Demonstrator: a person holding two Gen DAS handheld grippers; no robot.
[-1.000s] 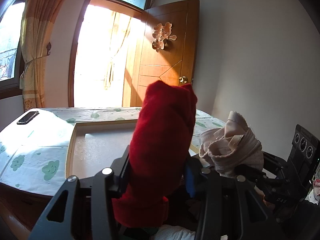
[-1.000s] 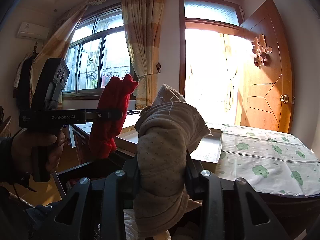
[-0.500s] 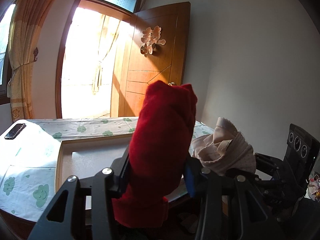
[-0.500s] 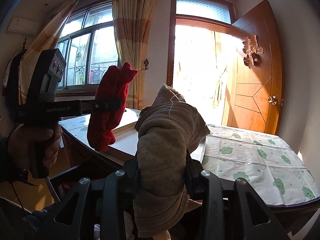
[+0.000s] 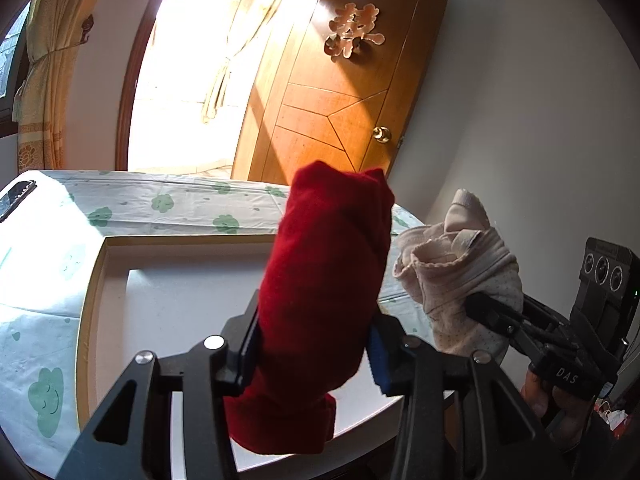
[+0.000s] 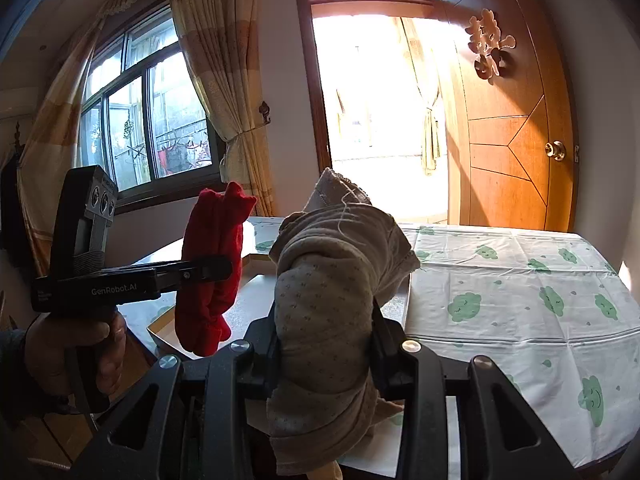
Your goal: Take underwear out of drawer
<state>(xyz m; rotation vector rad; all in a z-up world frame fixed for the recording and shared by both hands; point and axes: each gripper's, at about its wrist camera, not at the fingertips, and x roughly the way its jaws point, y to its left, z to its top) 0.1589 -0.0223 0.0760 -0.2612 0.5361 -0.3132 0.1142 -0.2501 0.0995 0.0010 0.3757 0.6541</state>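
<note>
Left wrist view, left to right: dark phone (image 5: pixel 16 196) at the far left edge of the table (image 5: pixel 120 204), on a white cloth printed with green clouds. White tray with a pale wood rim (image 5: pixel 90 304) lying flat on the cloth. Left hand-held gripper (image 5: pixel 312 344) clamped narrow on a rolled red underwear (image 5: pixel 328 280), which stands up between the pads, above the tray. Just to its right, apart from it, the right hand-held gripper (image 5: pixel 486 308) holds a beige dotted underwear (image 5: pixel 460 276) bunched in its jaws; the hand beneath it is mostly hidden, so its grip is hard to read.

Right wrist view: a hand (image 6: pixel 76 344) carries the left hand-held gripper (image 6: pixel 212 270), red underwear (image 6: pixel 212 264) pinched across its middle. Beige dotted underwear (image 6: pixel 332 308) fills the foreground. Both pieces are held in the air above the tray end of the table. Open wooden door (image 6: pixel 516 136) behind, sunlit doorway beside it.
</note>
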